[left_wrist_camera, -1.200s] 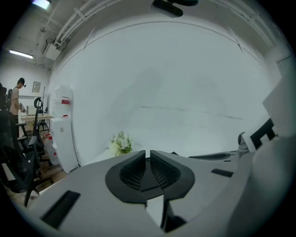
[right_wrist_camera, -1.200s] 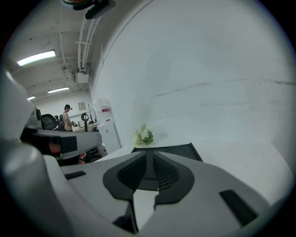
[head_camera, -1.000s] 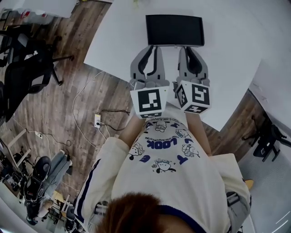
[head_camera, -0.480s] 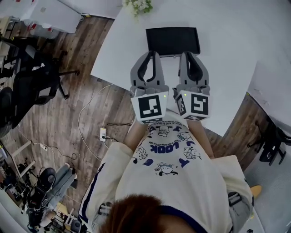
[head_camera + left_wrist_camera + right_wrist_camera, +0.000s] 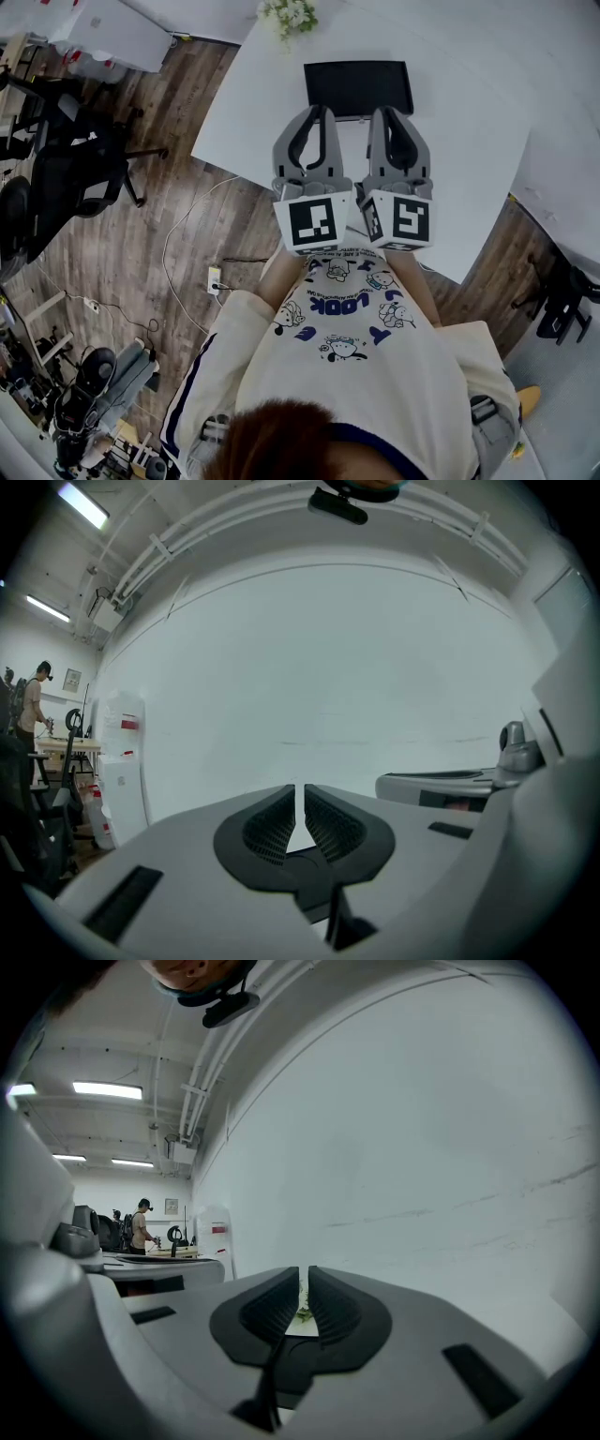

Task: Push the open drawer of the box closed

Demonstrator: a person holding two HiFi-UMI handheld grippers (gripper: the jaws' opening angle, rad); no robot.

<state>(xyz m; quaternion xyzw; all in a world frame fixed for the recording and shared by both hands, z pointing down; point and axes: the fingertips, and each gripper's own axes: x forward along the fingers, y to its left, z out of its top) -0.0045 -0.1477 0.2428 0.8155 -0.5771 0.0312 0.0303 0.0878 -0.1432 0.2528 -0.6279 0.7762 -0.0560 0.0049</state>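
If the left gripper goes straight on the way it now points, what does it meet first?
Probably the white wall: the view from the left gripper shows nothing else ahead. It seems to pass above the black box, though depth is unclear.

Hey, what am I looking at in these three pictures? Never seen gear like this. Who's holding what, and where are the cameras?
A person holds two hand tools, each ending in a two-finger claw. The top-down picture is from a camera on their head: the left claw and right claw point at a black box on a white table, flowers beyond. The other two pictures come from cameras riding on each tool, looking along its claw. Both claws are shut and empty.
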